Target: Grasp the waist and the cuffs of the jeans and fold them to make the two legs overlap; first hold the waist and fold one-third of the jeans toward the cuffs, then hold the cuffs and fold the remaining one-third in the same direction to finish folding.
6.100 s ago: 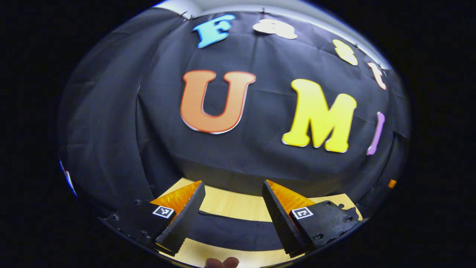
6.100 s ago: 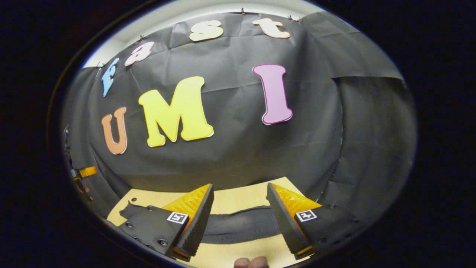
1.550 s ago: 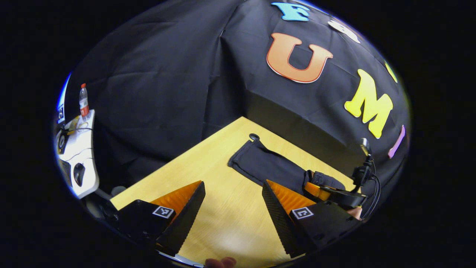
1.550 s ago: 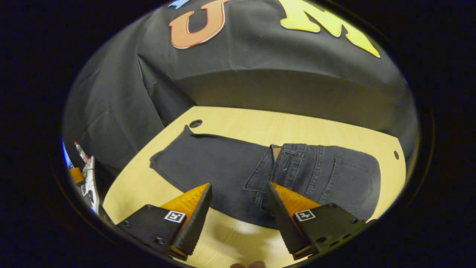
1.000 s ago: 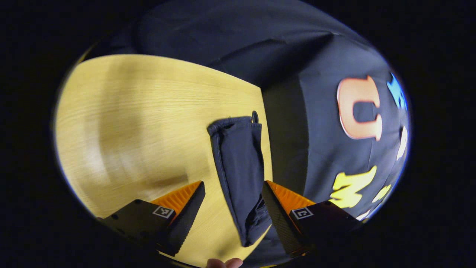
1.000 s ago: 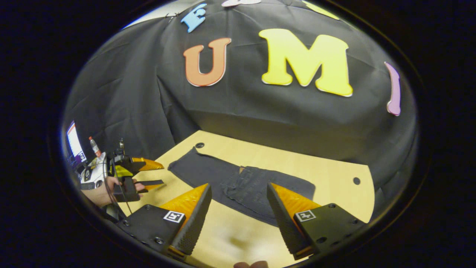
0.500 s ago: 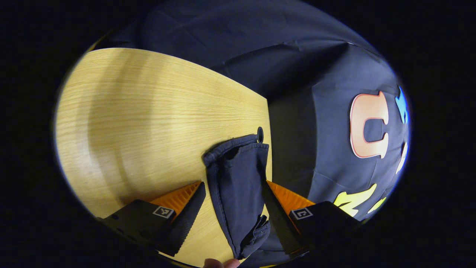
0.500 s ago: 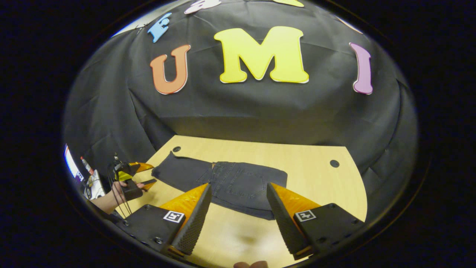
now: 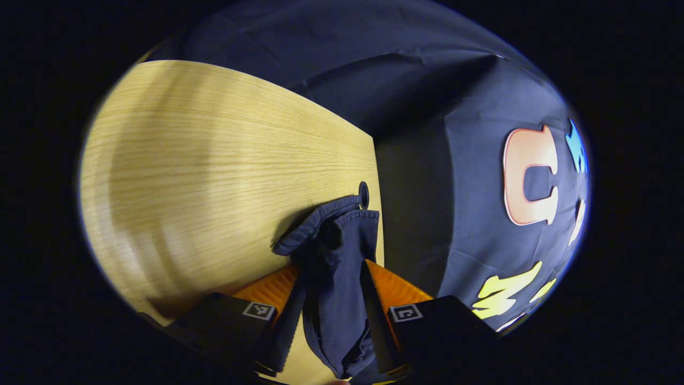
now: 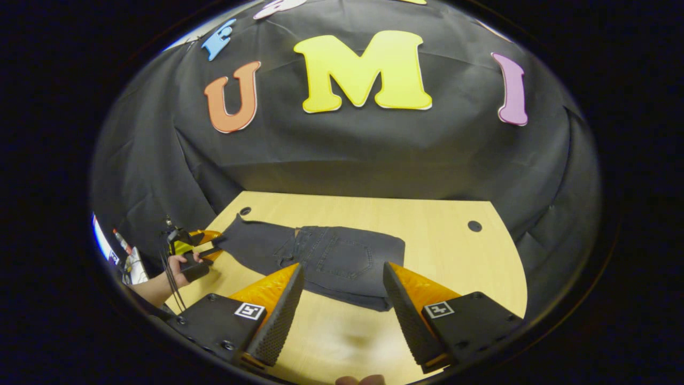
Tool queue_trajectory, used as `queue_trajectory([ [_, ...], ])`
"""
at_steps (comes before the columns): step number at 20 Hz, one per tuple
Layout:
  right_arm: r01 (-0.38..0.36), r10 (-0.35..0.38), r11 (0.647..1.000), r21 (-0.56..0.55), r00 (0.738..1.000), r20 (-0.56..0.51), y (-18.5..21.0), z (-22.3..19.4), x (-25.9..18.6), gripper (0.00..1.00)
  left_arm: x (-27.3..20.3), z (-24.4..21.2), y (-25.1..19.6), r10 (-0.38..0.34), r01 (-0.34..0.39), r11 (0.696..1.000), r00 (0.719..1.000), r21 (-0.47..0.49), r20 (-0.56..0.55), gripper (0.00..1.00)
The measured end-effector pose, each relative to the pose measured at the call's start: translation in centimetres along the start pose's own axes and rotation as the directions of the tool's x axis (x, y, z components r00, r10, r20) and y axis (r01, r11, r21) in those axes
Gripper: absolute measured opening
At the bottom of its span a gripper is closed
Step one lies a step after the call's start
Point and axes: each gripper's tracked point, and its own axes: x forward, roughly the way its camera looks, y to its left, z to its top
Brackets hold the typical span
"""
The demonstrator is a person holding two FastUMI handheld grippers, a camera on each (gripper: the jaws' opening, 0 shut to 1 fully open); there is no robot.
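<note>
The left gripper (image 9: 332, 299) pinches the cuffs (image 9: 326, 224) of the jeans (image 10: 320, 259) on the wooden table (image 10: 454, 256); the right gripper (image 10: 342, 299) hovers wide open, holding nothing, its view showing the waist already folded over.

The jeans (image 10: 342, 262) are dark, near-black denim, lying flat across the light wooden surface (image 10: 454, 256) with the two legs stacked one on the other. The waist end has been folded over toward the cuffs, so a back pocket and the waistband face up on the top layer. At the other end the cuffs (image 9: 334, 235) sit by a small round hole in the surface and are bunched and lifted, caught between the fingers of the left gripper (image 9: 331, 315).
</note>
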Motion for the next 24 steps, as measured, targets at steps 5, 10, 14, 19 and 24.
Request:
queue_trajectory([
  [5, 0.053, -0.054, 0.998, 0.021, 0.998, 0.025, -1.8, -0.2, -1.6, 0.89, 0.0, 0.1, -0.9, 0.010, -0.011, 0.997, 1.000, 0.083, 0.009, 0.13],
  [10, 0.111, -0.118, 0.991, 0.079, 0.989, 0.088, -4.2, 0.0, -5.0, 0.96, -2.3, -1.9, -7.5, -0.052, 0.044, 0.959, 0.998, 0.280, 0.021, 0.06],
  [14, 0.140, -0.155, 0.983, 0.119, 0.979, 0.133, -5.9, -0.2, -8.1, 0.93, -4.5, -7.5, -15.0, -0.126, 0.108, 0.902, 0.992, 0.418, 0.017, 0.05],
  [19, 0.212, -0.231, 0.970, 0.120, 0.956, 0.181, -9.1, -0.8, -13.5, 0.93, -5.8, -20.0, -21.6, -0.188, 0.195, 0.777, 0.979, 0.599, -0.074, 0.06],
  [24, 0.300, -0.327, 0.940, 0.163, 0.928, 0.177, -12.9, -2.8, -17.7, 0.95, -3.4, -32.4, -19.9, -0.140, 0.247, 0.605, 0.969, 0.757, -0.204, 0.06],
])
